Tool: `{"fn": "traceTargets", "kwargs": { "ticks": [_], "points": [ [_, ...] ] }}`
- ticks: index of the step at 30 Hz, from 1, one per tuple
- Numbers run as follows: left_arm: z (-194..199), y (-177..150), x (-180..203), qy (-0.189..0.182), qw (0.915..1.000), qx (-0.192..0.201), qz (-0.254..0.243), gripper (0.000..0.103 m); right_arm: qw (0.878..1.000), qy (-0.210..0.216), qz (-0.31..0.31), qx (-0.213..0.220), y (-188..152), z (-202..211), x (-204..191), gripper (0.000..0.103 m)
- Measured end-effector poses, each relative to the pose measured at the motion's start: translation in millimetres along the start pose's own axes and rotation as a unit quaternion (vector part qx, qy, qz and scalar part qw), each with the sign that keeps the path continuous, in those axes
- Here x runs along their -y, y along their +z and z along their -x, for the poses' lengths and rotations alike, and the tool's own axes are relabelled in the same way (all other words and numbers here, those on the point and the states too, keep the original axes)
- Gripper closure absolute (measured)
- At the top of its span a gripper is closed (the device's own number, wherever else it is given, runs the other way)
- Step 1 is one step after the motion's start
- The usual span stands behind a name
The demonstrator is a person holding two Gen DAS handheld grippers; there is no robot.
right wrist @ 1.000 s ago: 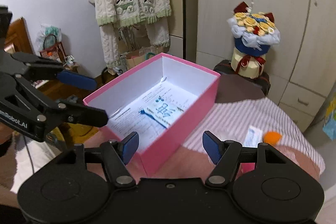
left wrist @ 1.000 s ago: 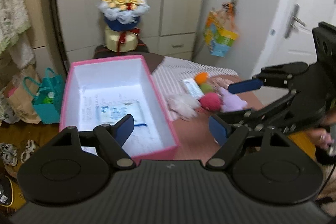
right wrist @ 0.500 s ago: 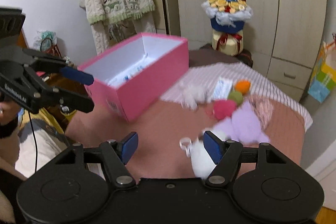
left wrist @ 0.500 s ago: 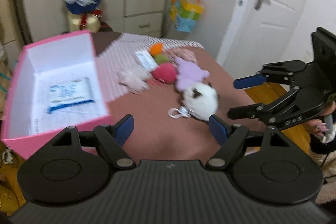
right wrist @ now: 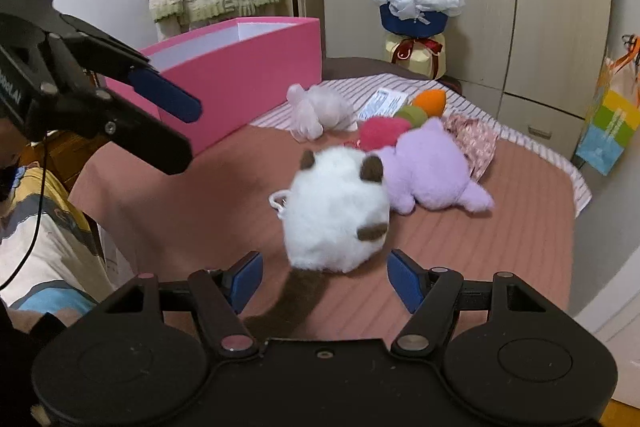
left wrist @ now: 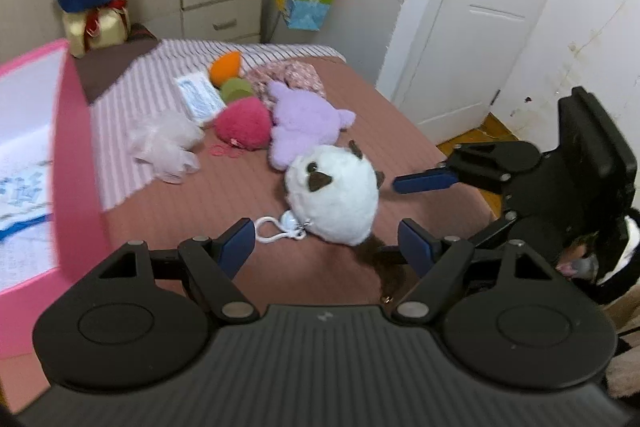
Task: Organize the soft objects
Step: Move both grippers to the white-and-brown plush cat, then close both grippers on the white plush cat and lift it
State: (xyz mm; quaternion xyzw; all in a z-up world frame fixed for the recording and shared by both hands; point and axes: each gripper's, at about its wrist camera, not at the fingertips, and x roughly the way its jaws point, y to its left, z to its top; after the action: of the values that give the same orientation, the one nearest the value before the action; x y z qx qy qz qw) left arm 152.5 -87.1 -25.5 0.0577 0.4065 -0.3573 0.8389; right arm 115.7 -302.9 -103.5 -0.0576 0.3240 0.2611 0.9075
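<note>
White round plush (left wrist: 334, 201) with brown ears and tail lies nearest me on the brown cover, keyring loop (left wrist: 280, 227) attached. Purple plush (left wrist: 304, 123) touches it behind. Pink ball (left wrist: 243, 123), green and orange pieces beyond. Pink box (right wrist: 236, 75) open, upright, left.

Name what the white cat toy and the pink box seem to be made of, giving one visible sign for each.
White cat toy: plush fabric, apparently stuffed; its outline is fuzzy and rounded. Pink box: probably stiff card, matte pink outside and white inside; its walls are thin, flat and sharp-edged.

Bare bedspread (right wrist: 200, 211) fronts the white plush (right wrist: 336, 211); purple plush (right wrist: 432, 171) crowds behind.
</note>
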Motion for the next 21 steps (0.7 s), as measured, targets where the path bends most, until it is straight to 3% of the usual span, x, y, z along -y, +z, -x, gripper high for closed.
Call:
{"fn": "traceTargets", "kwargs": {
  "ticks": [7, 15, 17, 18, 21],
  "points": [
    [-45.8, 3.0, -8.8, -0.023, 0.9989, 0.005, 0.042, 0.026, 0.999, -0.015, 0.004, 0.033, -9.2, -18.4, 5.4, 0.029],
    [-72.0, 2.0, -10.9, -0.046, 0.9959, 0.022, 0.075, 0.027, 0.999, -0.016, 0.007, 0.047, -11.2, -32.7, -0.8, 0.029],
    [-76.6, -0.1, -10.7, -0.044, 0.9951, 0.026, 0.085, 0.029, 0.999, -0.019, 0.001, 0.048, -12.0, -37.4, -1.1, 0.029],
    [-77.4, -1.8, -10.7, -0.037, 0.9949, 0.030, 0.089, 0.036, 0.999, -0.022, -0.004, 0.050, -13.3, -40.3, -1.4, 0.029],
    [-76.0, -6.8, -8.4, -0.024, 0.9955, 0.040, 0.082, 0.041, 0.998, -0.032, 0.002, 0.061, -19.3, -39.5, -7.8, 0.039]
  ]
}}
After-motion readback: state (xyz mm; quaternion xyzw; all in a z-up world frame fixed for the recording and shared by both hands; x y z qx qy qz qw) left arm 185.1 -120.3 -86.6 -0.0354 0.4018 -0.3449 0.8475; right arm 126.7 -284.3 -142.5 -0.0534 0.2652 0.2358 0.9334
